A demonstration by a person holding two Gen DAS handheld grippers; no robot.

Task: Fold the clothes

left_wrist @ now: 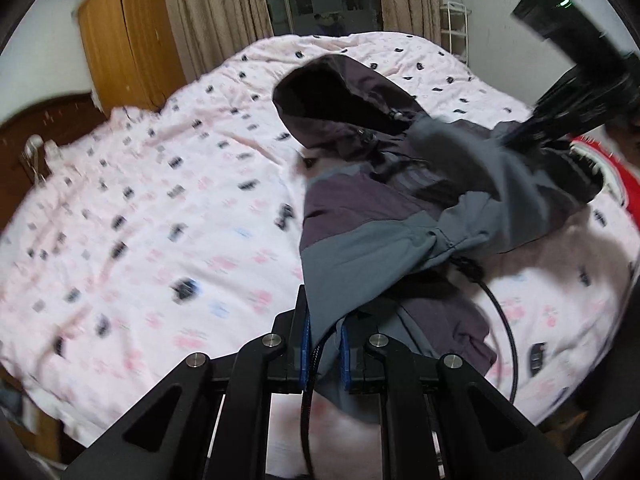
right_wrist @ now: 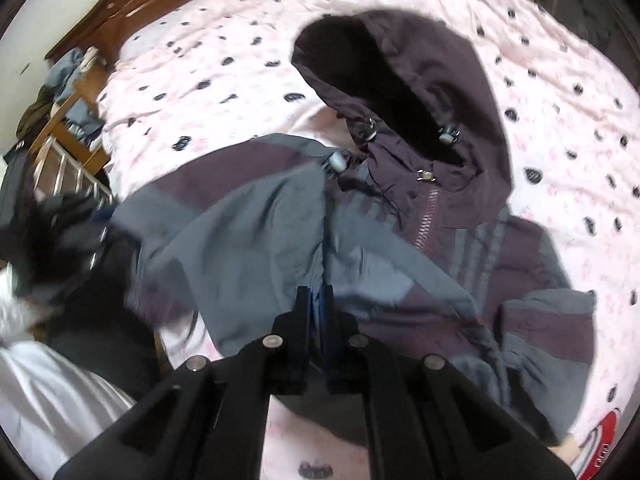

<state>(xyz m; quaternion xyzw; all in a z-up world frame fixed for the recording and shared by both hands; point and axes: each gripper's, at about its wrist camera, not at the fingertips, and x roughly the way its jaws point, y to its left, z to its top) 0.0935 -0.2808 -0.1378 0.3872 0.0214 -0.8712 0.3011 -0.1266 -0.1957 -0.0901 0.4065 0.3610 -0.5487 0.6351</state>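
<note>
Jacket (right_wrist: 400, 208) mid-bed, both tools pinching grey edges

Left gripper (right_wrist: 52, 232) is a dark blur at frame edge; jacket (right_wrist: 400, 220) hem hidden behind right gripper (right_wrist: 318, 300) fingers.

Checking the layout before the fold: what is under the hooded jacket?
The jacket lies on a pink patterned bedsheet, which shows around it on all sides. A black cable runs out from under its hem. Whatever else lies beneath the fabric is covered.
</note>
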